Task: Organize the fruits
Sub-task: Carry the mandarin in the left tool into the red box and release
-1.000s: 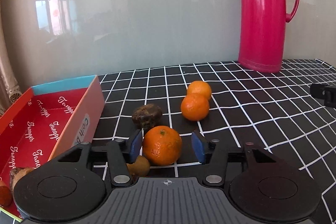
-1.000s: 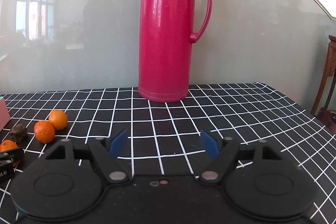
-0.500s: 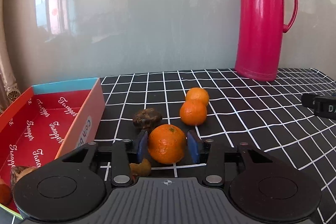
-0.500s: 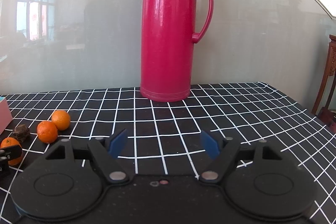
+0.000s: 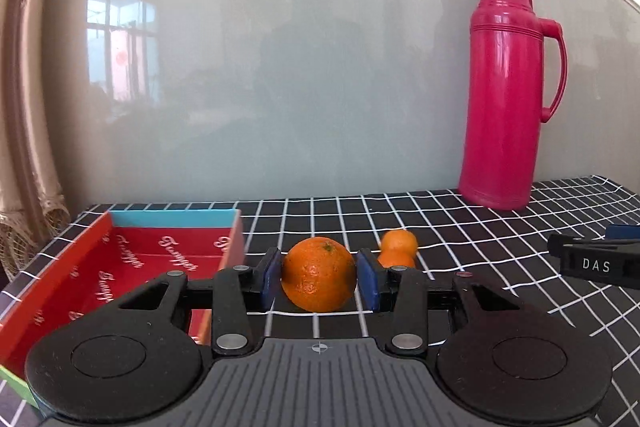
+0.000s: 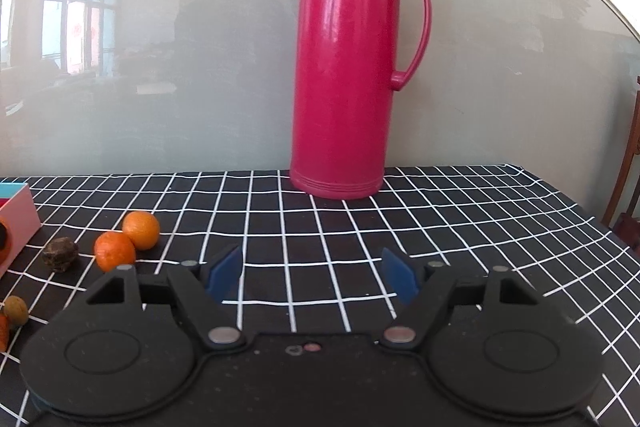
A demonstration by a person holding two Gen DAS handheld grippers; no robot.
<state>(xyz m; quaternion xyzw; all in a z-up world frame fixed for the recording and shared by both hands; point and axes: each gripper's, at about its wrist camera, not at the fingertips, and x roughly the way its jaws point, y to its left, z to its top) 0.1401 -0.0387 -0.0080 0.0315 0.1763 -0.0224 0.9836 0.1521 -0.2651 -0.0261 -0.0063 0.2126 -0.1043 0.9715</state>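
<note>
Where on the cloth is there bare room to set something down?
Bare checked cloth lies right of the two loose oranges and in front of the red flask. It is crowded by the red box, around the dark fruit.

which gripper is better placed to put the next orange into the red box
Left. The left gripper is shut on an orange beside the red box; the right gripper is open, empty, and farther from it.
</note>
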